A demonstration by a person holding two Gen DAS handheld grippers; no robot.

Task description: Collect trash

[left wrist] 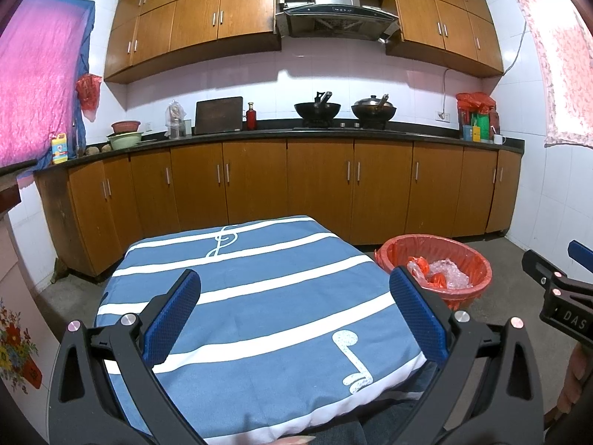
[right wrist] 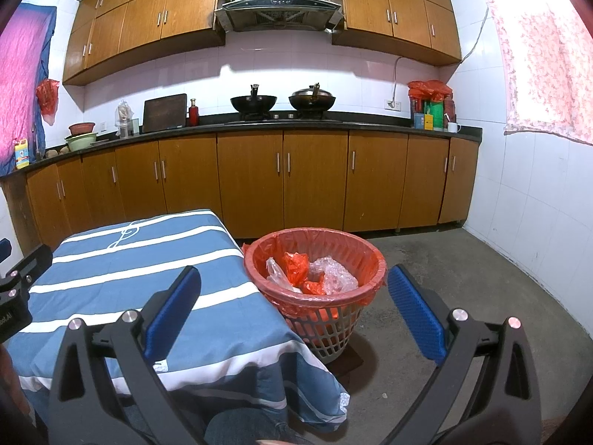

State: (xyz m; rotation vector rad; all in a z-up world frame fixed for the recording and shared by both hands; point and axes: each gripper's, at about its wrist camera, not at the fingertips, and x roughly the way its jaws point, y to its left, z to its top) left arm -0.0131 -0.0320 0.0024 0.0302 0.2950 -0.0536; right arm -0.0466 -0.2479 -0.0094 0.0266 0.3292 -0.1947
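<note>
home kitchen | woks (left wrist: 317, 109) on hob | range hood (left wrist: 335, 15) | wooden cabinets (left wrist: 255, 181)

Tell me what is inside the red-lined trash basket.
The trash basket holds crumpled red plastic bags, a clear bag and bubble wrap. Whatever lies beneath that pile is covered, and the liner hides the basket's inner wall.

Trash (right wrist: 315, 274) in basket (right wrist: 326, 330) right of table (right wrist: 148, 259)
</note>
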